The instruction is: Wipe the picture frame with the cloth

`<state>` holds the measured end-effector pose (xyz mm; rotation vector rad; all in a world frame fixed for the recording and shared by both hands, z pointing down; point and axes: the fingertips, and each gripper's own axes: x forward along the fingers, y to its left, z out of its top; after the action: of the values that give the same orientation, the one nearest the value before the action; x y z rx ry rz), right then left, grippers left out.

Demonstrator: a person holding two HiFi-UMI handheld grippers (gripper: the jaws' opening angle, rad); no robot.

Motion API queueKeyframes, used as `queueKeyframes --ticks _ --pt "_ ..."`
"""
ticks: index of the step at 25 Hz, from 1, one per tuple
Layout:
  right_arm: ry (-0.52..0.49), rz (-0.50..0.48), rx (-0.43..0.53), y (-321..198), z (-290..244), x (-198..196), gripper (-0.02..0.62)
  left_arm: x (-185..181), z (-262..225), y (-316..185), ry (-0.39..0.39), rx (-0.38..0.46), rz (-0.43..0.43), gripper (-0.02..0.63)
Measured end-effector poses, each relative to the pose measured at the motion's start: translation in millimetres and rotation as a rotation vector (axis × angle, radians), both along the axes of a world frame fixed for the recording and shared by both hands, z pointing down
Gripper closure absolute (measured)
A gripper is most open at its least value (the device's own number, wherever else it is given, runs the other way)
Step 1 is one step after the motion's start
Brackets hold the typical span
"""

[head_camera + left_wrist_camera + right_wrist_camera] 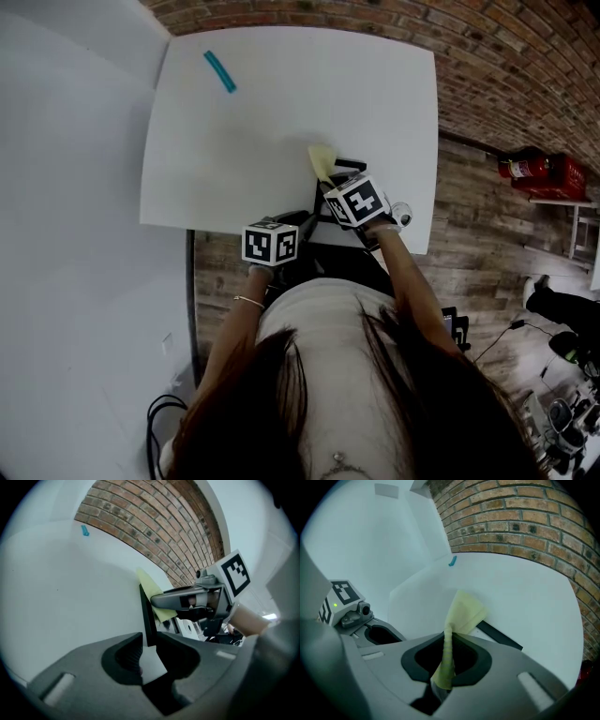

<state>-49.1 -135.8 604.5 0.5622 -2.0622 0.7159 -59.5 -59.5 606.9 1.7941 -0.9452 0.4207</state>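
**Wiping's barely begun, I'd say**

Left tool [150, 641] clamps the picture frame [145, 616], propped up at 5 o'clock on the surface [281, 103]. Right tool [447, 656] pinches the yellow cloth [464, 613] tight. It's at the frame's top edge — most wiping's left.

The yellow cloth [464, 613] looks soft and finely ribbed, the black picture frame [147, 616] smooth, the white desk [281, 103] matt, the brick wall [525, 522] rough.

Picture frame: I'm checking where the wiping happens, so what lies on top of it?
The yellow cloth, pinched in the right gripper, drapes over the far end of the picture frame. The frame surface beneath it is hidden.
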Motion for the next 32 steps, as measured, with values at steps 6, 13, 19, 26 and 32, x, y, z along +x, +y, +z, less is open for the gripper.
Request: queueKeyframes --ticks 6,13,19,26,32 --pt "0.001 0.018 0.002 -5.2 0.2 -1.3 0.555 -1.0 -0.5 0.3 0.009 -0.009 -0.001 0.518" --pt "-0.004 0.036 0.012 -13.1 -0.3 -3.4 0.555 0.0 -0.6 -0.8 0.014 -0.015 0.003 0.518" --pt "-0.004 0.066 0.042 -23.8 -4.3 -4.2 0.555 0.8 -0.8 -0.9 0.021 -0.02 0.003 0.52" --pt "-0.008 0.094 0.047 -33.8 -4.1 -5.1 0.555 0.2 0.4 -1.5 0.03 -0.03 0.009 0.522" --pt "-0.019 0.112 0.041 -37.6 -4.6 -7.3 0.555 -0.8 -0.8 0.0 0.048 -0.047 0.01 0.526"
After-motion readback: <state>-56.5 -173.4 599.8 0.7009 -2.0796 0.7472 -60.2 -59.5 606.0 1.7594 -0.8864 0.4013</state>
